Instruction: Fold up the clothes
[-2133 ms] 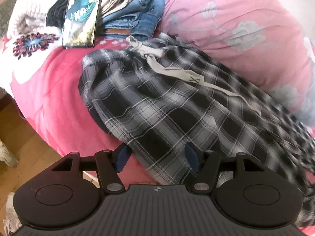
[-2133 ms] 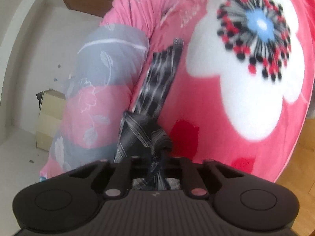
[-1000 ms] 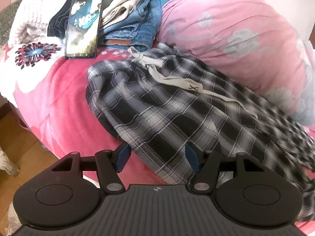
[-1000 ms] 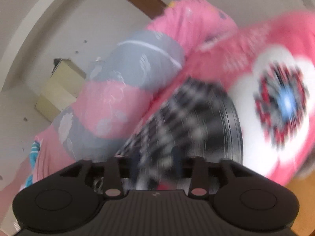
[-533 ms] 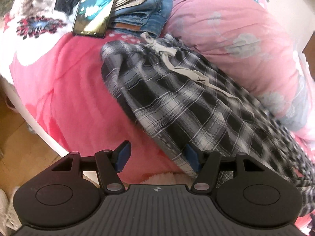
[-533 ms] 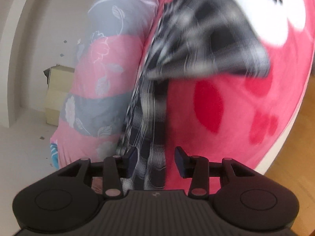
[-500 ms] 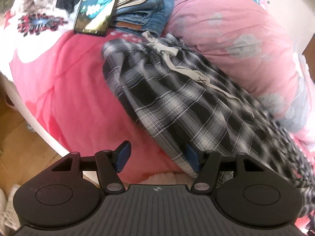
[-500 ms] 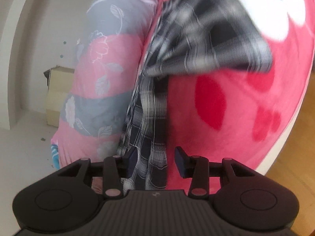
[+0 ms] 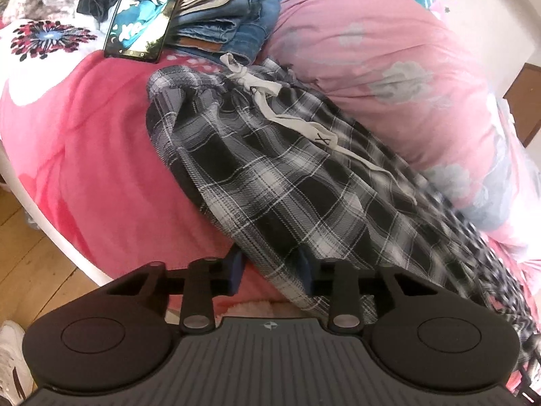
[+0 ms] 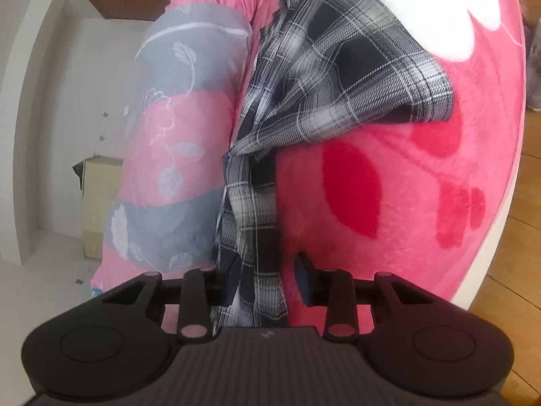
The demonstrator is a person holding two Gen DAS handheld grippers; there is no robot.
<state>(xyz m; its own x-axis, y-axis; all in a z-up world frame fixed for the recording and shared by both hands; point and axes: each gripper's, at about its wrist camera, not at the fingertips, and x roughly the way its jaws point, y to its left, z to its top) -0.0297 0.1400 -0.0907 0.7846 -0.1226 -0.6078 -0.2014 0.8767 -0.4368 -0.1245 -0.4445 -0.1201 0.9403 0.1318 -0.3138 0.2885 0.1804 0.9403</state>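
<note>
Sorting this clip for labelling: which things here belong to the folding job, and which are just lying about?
In the job:
- plaid pants
- left claw, closing around their edge
- right claw, closing around a leg

Lying about:
- phone
- folded jeans pile
- pink duvet
- cardboard box

**What Is on the Bed**

There is one pair of black and white checked pants (image 9: pixel 287 182). There is one shiny black phone (image 9: pixel 145 13). There is one pile of folded clothes (image 9: pixel 223 10). There are two black grippers.
</note>
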